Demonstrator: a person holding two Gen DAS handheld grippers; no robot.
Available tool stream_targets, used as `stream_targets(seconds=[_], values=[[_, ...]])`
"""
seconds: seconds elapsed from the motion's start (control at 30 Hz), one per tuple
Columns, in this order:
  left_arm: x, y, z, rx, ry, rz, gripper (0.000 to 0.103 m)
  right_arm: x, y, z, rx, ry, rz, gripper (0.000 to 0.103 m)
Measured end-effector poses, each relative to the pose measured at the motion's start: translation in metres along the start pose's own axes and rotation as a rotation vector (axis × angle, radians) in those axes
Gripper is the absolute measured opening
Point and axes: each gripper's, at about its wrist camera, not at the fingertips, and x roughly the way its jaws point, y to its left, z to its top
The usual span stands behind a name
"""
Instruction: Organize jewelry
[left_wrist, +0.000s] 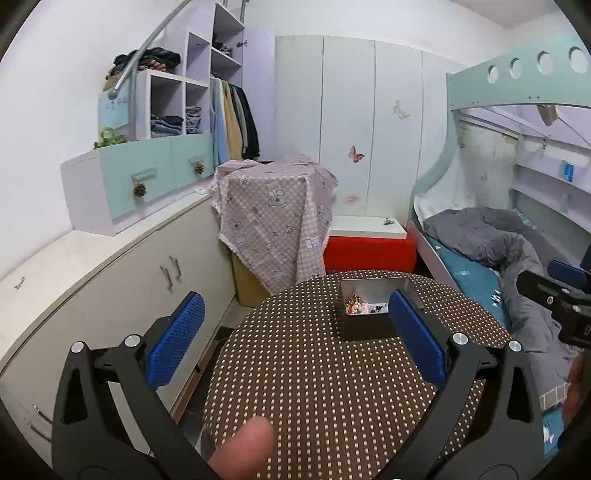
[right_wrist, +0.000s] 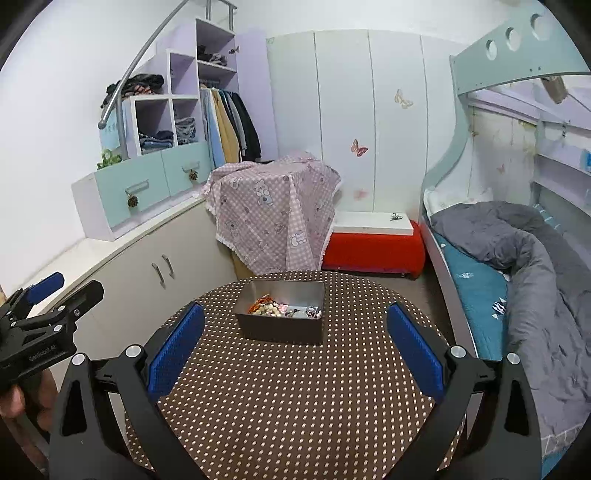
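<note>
Left gripper (left_wrist: 295, 328) jaws spread wide, empty, right gripper (right_wrist: 295, 332) likewise spread, empty, both above polka-dot round table (right_wrist: 295, 387), metal tin (right_wrist: 282, 312) w/ jewelry (right_wrist: 284, 310) at table's far side, bunk bed (right_wrist: 517, 258) to right.

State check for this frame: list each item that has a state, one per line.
left hand-held gripper: open, empty, above the table.
right hand-held gripper: open, empty, aimed at the box.
metal box: lidless, upright on the round table.
jewelry: piled inside the box.
cabinet doors: closed.
</note>
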Motion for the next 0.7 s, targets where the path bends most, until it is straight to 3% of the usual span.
stream_targets(seconds=[0.37,0.7], values=[[-0.060,-0.007,-0.010,0.012,-0.102,0.037,0.097,-0.049,0.021,-0.024,-0.020,-0.090,-0.070,0.095],[-0.084,-0.014,-0.018,0.019,-0.158,0.056,0.097,-0.067,0.032,-0.032,-0.032,-0.135,-0.098,0.095]])
